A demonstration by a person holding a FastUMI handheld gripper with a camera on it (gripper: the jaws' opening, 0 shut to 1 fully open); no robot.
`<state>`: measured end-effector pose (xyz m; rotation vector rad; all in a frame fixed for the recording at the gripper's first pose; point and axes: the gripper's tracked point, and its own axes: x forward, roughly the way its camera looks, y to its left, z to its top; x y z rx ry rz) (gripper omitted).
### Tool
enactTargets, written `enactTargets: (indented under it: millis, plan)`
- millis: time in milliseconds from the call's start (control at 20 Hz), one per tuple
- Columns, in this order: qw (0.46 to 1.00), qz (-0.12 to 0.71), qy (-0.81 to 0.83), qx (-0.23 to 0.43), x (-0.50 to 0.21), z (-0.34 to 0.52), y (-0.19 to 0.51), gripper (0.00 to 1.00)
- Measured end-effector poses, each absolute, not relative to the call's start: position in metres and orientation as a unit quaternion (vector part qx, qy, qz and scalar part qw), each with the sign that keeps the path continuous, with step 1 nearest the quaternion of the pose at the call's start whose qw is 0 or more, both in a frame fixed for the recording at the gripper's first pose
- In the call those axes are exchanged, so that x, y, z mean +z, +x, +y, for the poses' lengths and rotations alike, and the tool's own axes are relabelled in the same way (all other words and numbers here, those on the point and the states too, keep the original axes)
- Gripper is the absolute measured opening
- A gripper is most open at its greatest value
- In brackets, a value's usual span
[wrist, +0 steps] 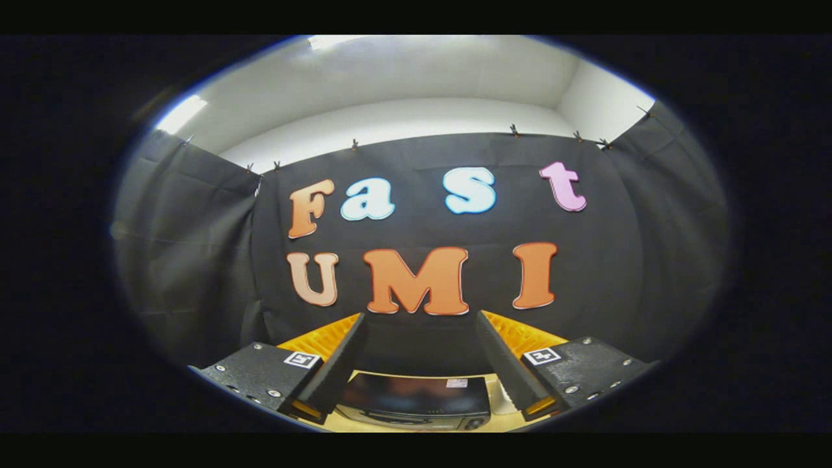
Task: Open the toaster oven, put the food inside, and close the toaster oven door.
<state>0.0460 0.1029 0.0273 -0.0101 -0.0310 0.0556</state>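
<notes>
gripper (419, 338) is spread wide with nothing between its fingers, and the dark, boxy, glass-fronted toaster oven (416, 402) sits low between and beyond them, door looking shut, so start or finish, can't call it.

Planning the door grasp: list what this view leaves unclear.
- Toaster oven: gripper view, seen from above between the open tongs; front door and handle cut off below.
- Food: cannot tell where it sits.
- Table: a small strip beside the oven.
</notes>
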Motion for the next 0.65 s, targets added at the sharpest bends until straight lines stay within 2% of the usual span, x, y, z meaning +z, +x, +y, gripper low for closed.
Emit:
enactTargets:
  millis: [200,650]
  plan:
    - [0.995,-0.086,-0.043,0.031,0.062,0.098,0.035,0.98]
    - [0.995,-0.088,-0.032,0.043,0.068,0.098,0.028,0.98]
